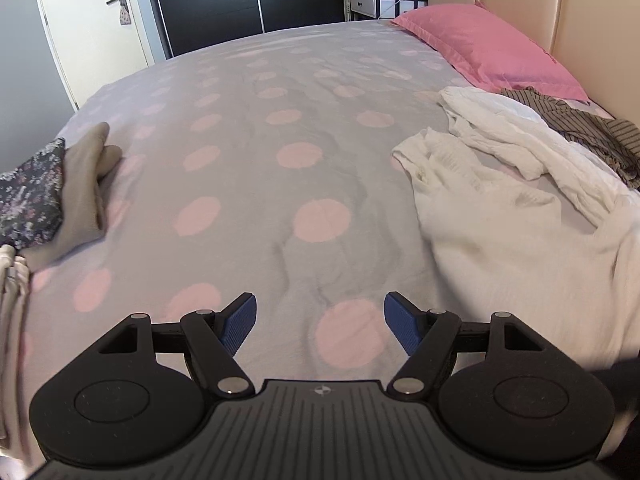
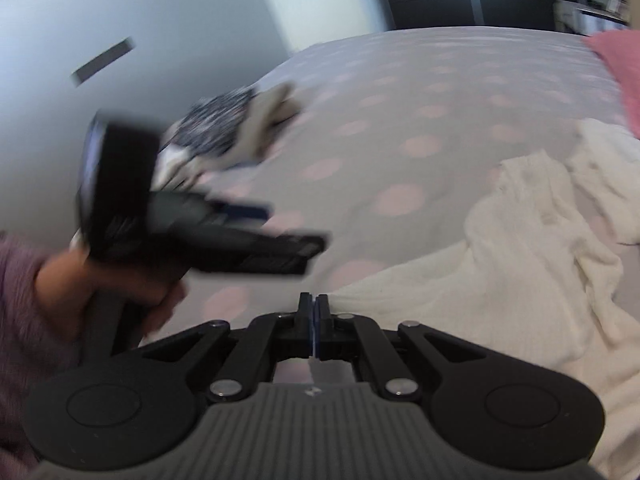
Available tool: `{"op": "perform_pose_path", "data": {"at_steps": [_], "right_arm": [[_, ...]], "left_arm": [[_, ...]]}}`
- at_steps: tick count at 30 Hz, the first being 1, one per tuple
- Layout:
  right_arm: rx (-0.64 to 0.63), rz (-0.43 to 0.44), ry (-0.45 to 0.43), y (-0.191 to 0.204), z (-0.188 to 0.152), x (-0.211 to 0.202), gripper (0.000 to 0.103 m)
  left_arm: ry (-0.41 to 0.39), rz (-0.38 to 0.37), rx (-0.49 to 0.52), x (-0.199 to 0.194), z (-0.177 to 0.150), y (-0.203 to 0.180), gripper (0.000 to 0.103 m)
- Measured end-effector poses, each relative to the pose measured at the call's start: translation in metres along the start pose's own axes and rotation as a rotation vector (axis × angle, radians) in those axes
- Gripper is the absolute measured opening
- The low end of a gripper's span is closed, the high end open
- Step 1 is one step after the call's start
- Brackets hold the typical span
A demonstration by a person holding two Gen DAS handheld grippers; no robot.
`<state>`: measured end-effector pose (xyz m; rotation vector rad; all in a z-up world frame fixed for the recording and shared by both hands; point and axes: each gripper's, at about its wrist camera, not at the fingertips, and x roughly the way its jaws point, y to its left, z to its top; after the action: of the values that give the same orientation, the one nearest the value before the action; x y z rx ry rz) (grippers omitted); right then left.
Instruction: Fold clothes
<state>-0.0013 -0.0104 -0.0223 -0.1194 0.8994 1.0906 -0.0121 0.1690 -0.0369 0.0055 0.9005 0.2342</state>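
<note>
A crumpled white garment (image 1: 516, 216) lies on the right side of the bed; it also shows in the right wrist view (image 2: 532, 248). My left gripper (image 1: 320, 322) is open and empty above the dotted bedsheet (image 1: 280, 128), left of the white garment. My right gripper (image 2: 313, 308) is shut on the white garment's edge, a bit of white cloth showing under the jaws. The left gripper (image 2: 296, 232), held by a hand, appears blurred in the right wrist view.
A pile of folded clothes, floral (image 1: 28, 196) and beige (image 1: 86, 184), sits at the bed's left edge. A striped garment (image 1: 580, 124) and a pink pillow (image 1: 492, 48) lie at the right by the headboard. A door and dark wardrobe stand behind.
</note>
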Motion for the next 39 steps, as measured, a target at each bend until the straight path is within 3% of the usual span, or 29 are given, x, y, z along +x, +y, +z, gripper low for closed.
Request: {"op": "perform_pose_path", "data": {"at_steps": [4,10,16,22,24,25,29,33,35,37,39], "right_arm": [[-0.056,0.044,0.094,0.048,-0.026,0.022,0.001],[-0.141,-0.110,0.191,0.071,-0.047,0.042,0.006],[-0.155,-0.196,0.230,0.063,-0.044,0.026,0.007],[-0.176,-0.398,0.229,0.016,-0.025,0.009,0.011],[-0.169,-0.453,0.229,-0.004,-0.023,0.006,0.017],[-0.169,-0.472,0.233,-0.018,-0.022,0.006,0.025],[-0.160,-0.465,0.260,-0.055,-0.024,0.015,0.029],[-0.139,-0.398,0.277,-0.075,-0.029,0.023,0.029],[-0.111,-0.354,0.277,-0.081,-0.030,0.029,0.031],[-0.114,-0.363,0.285,-0.082,-0.032,0.036,0.029],[-0.118,-0.372,0.298,-0.083,-0.033,0.043,0.010]], "left_arm": [[0.039,0.001,0.044,-0.013,-0.015,0.007,0.070],[0.072,-0.077,0.024,-0.020,-0.033,-0.001,0.070],[0.077,-0.145,-0.008,-0.016,-0.031,-0.017,0.070],[0.087,-0.257,-0.075,-0.005,-0.021,-0.040,0.070],[0.098,-0.283,-0.081,0.002,-0.018,-0.052,0.070],[0.106,-0.294,-0.084,0.006,-0.016,-0.057,0.070],[0.139,-0.320,-0.079,0.024,-0.006,-0.079,0.070],[0.169,-0.301,-0.046,0.043,-0.003,-0.097,0.069],[0.185,-0.285,-0.034,0.052,-0.005,-0.102,0.057],[0.203,-0.305,-0.070,0.060,-0.009,-0.096,0.034],[0.209,-0.331,-0.104,0.063,-0.012,-0.086,0.018]]}}
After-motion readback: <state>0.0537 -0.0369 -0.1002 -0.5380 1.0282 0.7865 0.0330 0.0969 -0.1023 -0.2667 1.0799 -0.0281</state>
